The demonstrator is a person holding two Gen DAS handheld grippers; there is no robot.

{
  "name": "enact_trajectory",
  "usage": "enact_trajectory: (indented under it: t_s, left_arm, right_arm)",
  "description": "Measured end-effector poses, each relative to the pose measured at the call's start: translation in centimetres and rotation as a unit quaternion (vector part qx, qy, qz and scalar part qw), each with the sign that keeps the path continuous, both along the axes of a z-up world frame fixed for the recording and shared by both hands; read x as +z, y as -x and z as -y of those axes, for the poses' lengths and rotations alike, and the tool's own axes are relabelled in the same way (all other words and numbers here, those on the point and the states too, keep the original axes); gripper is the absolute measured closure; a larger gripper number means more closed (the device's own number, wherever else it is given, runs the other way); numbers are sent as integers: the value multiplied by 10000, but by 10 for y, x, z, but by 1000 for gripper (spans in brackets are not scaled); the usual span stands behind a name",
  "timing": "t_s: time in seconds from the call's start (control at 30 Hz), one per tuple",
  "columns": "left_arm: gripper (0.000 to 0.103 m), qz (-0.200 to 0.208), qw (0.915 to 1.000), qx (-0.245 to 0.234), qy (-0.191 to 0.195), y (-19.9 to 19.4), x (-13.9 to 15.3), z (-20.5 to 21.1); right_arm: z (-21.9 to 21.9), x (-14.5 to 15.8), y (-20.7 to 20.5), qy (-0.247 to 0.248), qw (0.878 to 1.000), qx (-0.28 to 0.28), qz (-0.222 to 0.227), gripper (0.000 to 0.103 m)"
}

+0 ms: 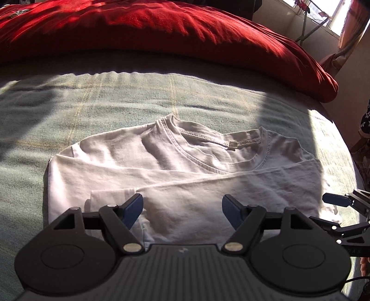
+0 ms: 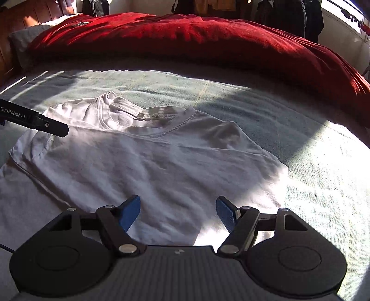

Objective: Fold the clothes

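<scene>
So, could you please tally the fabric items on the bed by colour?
White: 1, the T-shirt
Red: 1, the blanket
Pale green: 1, the bedspread
Total: 3

Home bedroom, likely: bed, red duvet.

Sunlit bed, red duvet, bright window beyond.

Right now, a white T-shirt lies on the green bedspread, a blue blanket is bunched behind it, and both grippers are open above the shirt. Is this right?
The blanket is red, not blue, as the right wrist view shows. The rest holds: white T-shirt, green bedspread, left gripper and right gripper open.
</scene>
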State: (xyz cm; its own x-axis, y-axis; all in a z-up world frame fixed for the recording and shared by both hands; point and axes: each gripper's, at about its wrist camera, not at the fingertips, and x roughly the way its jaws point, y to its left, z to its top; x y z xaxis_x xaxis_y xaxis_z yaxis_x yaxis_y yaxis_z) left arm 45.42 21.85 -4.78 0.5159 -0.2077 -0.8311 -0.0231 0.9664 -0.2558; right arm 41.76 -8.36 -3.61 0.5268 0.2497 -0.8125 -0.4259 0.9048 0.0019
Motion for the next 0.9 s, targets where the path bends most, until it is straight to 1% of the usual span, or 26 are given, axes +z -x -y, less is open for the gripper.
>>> enact_trajectory:
  t_s: [0.03,0.1,0.13,0.17,0.23,0.3,0.4,0.47,0.53,0.6,0.67,0.8,0.9]
  left_arm:
    - [28,-95,9998,159,35,-1,-7,-6]
    - [28,-121,9988,433,209,2,-11,-18]
    - [28,-64,9979,544,358,5,-7,-24]
    - [28,22,9973,624,381,7,-3,-29]
    - [28,207,9967,732,298,8,4,-39]
    - [28,277,9948,936,304,-1,6,-57]
    - [28,236,9919,1242,138,-17,-4,-77]
    - [28,-13,9895,1441,56,-26,-18,-90]
    - [30,6,9865,1623,227,-27,-19,-100]
    - [28,208,9842,1734,297,-25,-10,-106]
    - [28,347,9836,1750,248,-26,0,-113]
    - [28,209,9787,1830,907,-33,4,-132]
    - [28,25,9800,1787,873,-39,-3,-133]
  right_arm:
    - [-2,-2,-3,11,10000,-1,-10,27]
    - [-4,-8,-7,30,10000,5,-79,27]
    - [-4,-11,-7,39,9999,-7,-110,27]
    - [-4,-14,-7,47,9999,-19,-141,27]
    - [-3,-16,-5,44,9999,-9,-155,26]
    - [-3,-17,-5,48,9998,11,-172,24]
    - [-4,-18,-8,73,9998,29,-208,23]
    - [-4,-18,-10,73,9997,25,-231,23]
    - [-4,-19,-11,64,9997,14,-254,22]
    - [-4,-19,-12,63,9996,20,-265,22]
    - [-4,-20,-13,68,9996,38,-279,21]
    - [-5,-20,-15,80,9994,77,-317,19]
    - [-7,-20,-16,114,9993,96,-328,18]
